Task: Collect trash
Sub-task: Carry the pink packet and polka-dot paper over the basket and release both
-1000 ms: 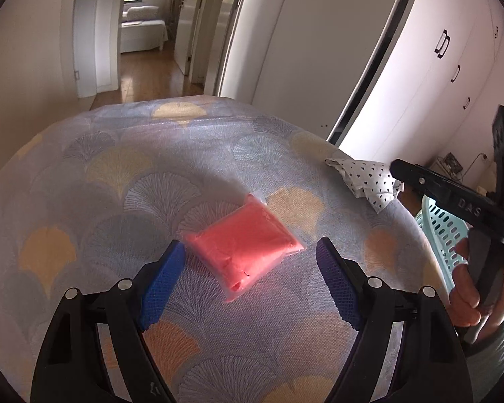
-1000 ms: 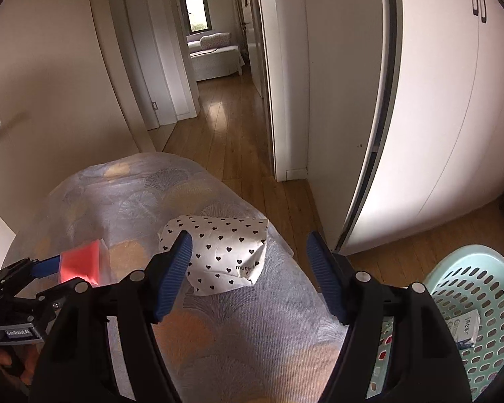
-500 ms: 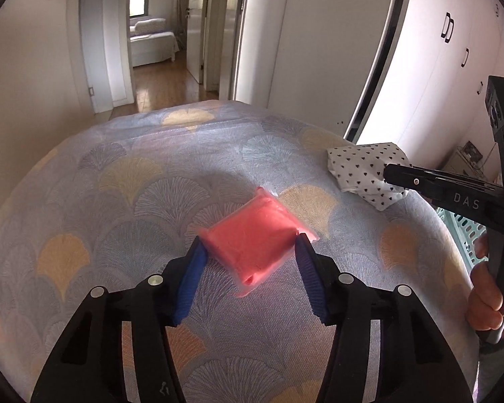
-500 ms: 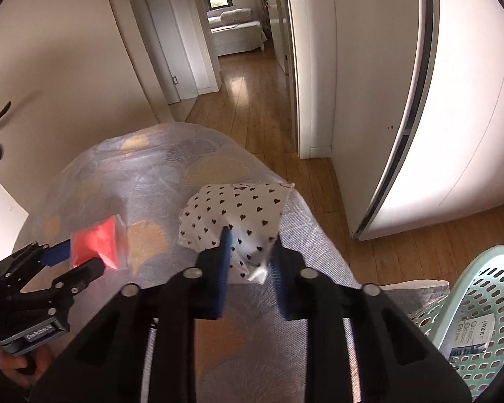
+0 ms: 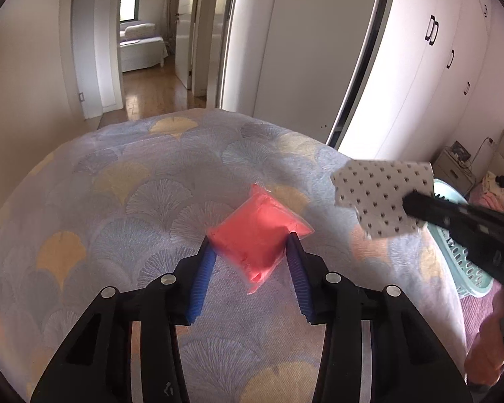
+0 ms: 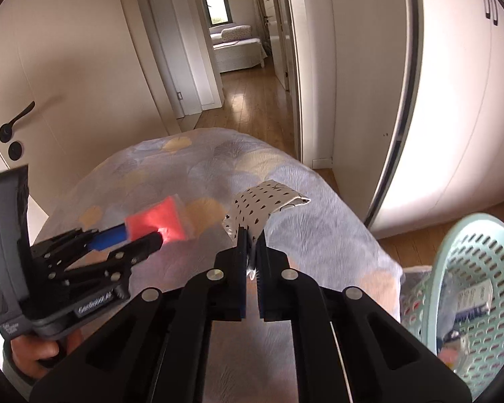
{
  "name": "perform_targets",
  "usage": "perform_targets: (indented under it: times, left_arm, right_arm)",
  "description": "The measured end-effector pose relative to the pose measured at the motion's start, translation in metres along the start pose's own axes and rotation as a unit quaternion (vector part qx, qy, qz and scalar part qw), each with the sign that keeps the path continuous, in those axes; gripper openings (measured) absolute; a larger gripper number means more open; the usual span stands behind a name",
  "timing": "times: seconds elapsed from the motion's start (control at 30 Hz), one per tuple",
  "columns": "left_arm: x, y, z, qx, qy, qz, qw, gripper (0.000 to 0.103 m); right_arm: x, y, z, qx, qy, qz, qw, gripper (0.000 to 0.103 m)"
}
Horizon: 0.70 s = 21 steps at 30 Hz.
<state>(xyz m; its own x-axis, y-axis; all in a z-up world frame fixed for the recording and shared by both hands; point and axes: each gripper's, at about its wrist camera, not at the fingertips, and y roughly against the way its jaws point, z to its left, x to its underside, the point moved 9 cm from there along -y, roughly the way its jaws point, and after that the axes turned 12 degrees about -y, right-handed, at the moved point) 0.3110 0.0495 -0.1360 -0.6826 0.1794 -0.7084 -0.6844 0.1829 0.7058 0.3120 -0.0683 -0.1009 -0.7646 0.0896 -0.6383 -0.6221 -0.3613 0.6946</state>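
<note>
Since a second ago, your right gripper [image 6: 251, 239] has clamped its fingers on the heart-print wrapper [image 6: 263, 205] and lifted it off the bed cover [image 6: 198, 168]; in the left view it hangs at right center, over the cover's edge. Your left gripper [image 5: 250, 247] is closing on the red packet [image 5: 257, 231], both pads at its sides, packet lying mid-frame on the cover. At the lower right of the right view stands the green basket [image 6: 433, 285], a packet inside.

Patterned bedspread [image 5: 124, 201] — white wardrobe doors [image 5: 430, 77], wooden hallway floor [image 6: 252, 107] beyond
</note>
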Motion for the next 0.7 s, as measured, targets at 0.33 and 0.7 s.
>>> perform_targets:
  times: [0.33,0.7]
  left_arm:
    - [0.023,0.036,0.0,-0.002,0.016,-0.008,0.9998,0.041]
    - [0.046,0.032,0.002,0.004,0.028,-0.017,0.9995,0.041]
  right_arm:
    - [0.065,0.032,-0.01,-0.011,-0.074,0.05,0.996,0.006]
    - [0.105,0.064,-0.032,0.032,-0.014,0.033,0.999,0.058]
